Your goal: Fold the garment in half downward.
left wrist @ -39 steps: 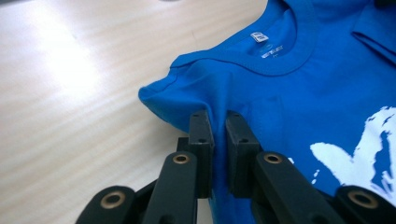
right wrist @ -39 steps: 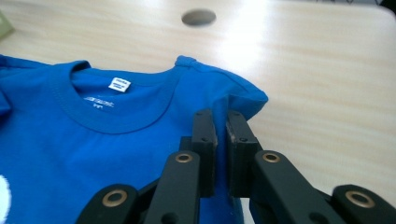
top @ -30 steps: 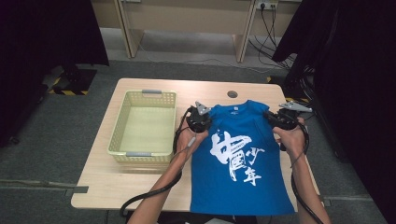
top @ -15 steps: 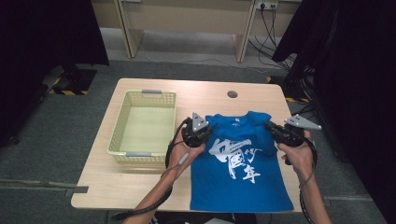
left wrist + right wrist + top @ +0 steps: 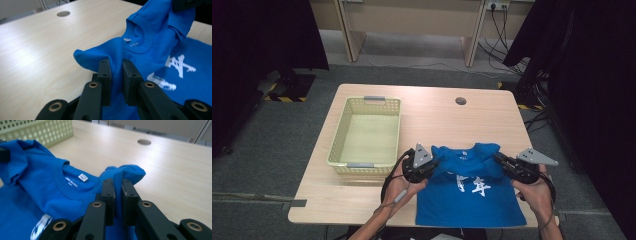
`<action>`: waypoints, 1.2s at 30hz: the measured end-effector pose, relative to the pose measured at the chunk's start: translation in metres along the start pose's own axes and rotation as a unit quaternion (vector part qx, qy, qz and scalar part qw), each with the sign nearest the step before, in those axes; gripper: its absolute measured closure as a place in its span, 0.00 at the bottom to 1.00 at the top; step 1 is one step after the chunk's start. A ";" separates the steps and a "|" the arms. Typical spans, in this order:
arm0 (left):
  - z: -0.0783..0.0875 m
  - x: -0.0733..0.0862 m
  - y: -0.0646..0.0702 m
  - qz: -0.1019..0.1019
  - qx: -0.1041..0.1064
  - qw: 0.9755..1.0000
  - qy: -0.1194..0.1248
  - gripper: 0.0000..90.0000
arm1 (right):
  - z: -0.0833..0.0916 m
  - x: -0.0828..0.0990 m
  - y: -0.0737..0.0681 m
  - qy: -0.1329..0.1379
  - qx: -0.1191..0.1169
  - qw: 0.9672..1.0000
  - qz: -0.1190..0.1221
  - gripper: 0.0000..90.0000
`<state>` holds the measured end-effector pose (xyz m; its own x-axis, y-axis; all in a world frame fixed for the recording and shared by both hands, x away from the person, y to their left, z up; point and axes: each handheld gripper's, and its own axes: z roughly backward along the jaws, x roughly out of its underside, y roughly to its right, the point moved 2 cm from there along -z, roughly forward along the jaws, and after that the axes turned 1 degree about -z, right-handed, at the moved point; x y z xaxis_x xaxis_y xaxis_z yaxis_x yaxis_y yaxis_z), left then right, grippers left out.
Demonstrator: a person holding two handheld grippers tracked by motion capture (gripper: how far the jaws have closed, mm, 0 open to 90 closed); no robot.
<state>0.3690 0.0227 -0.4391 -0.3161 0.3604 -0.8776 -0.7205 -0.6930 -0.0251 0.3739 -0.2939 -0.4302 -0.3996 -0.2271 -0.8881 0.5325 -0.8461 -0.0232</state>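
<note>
Now, take the yellow basket (image 5: pixel 368 131) as your marker: it sits on the left half of the counter (image 5: pixel 432 112), its mesh walls standing up and nothing showing inside it. Just right of the basket's near right corner is your left claw (image 5: pixel 432 168), its grey plate on top and its cable looping down toward your forearm. Its jaws are pinched onto one shoulder of the blue T-shirt (image 5: pixel 472 197); in the left gripper view the cloth is squeezed between the two black pads (image 5: pixel 105 75), with a bunched fold poking out past them.

Right of the basket, the shirt lies along the near edge of the counter. Its lower part is flat, white print facing up, while the collar end is lifted and doubled over toward you, so the neck label (image 5: pixel 83 177) shows.

Farther right again, well away from the basket, your right claw (image 5: pixel 501 161) is clamped on the other shoulder, a knot of blue fabric bulging beyond its tips. Between basket and shirt nothing blocks the way but the basket's own right wall. Behind the shirt, the round cable hole (image 5: pixel 460 101) sits in bare wood.
</note>
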 end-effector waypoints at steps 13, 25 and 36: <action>-0.001 0.047 0.014 -0.030 -0.009 0.997 -0.076 0.75 | 0.007 0.046 -0.006 -0.069 0.010 0.997 0.012 0.86; -0.005 0.055 0.011 -0.034 -0.027 0.995 -0.090 0.69 | -0.003 0.061 0.001 -0.117 0.022 0.993 0.010 0.78; -0.013 0.050 -0.002 -0.017 -0.038 0.995 -0.094 0.68 | -0.024 0.050 0.009 -0.115 0.033 0.993 0.005 0.73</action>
<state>0.3627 0.0338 -0.4896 -0.4071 0.4903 -0.7707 -0.6869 -0.7204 -0.0955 0.3766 -0.3015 -0.4862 -0.5583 -0.3342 -0.7594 0.4901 -0.8713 0.0231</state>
